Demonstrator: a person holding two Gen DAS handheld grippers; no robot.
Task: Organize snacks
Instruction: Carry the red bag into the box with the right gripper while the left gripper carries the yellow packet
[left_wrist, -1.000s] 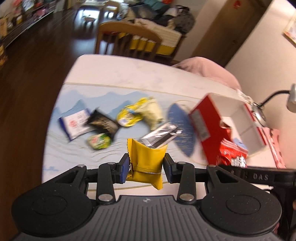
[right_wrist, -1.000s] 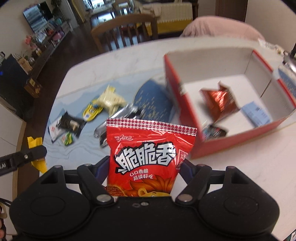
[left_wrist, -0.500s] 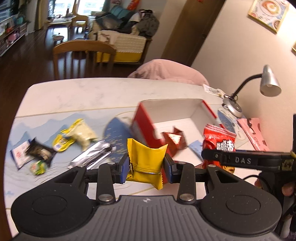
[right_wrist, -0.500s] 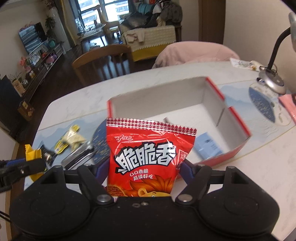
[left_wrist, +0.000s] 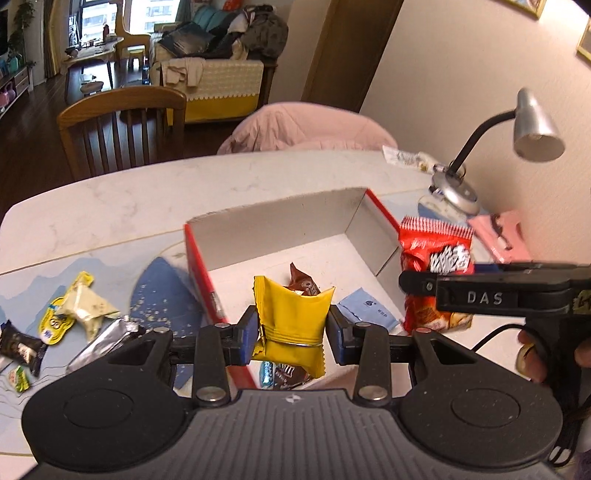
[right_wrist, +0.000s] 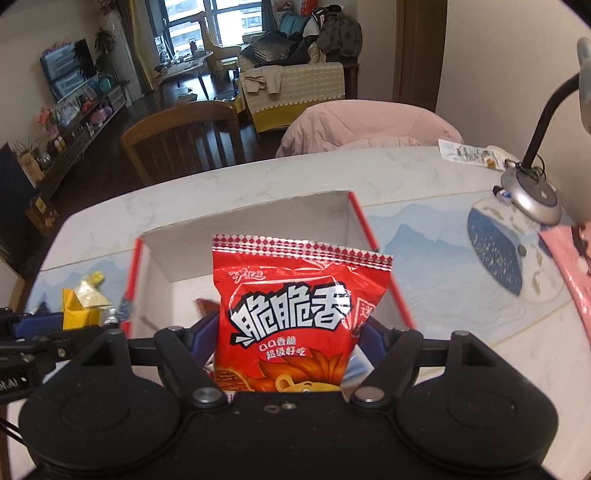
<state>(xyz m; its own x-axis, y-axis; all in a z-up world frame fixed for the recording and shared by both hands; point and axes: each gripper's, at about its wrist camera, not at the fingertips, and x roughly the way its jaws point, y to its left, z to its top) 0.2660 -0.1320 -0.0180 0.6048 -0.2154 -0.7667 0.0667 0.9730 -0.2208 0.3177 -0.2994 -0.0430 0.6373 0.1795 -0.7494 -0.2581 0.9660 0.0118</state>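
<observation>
Clamping yellow packet (left_wrist: 293, 314) in left hand-held gripper (left_wrist: 291, 330), right hand-held gripper (right_wrist: 291, 338) pinching red bag (right_wrist: 295, 317), both above box (left_wrist: 280, 218)

Left gripper (left_wrist: 291, 330) fingers clamped, pitched down; right gripper (right_wrist: 291, 338) fingers clamped wider, alongside.
</observation>
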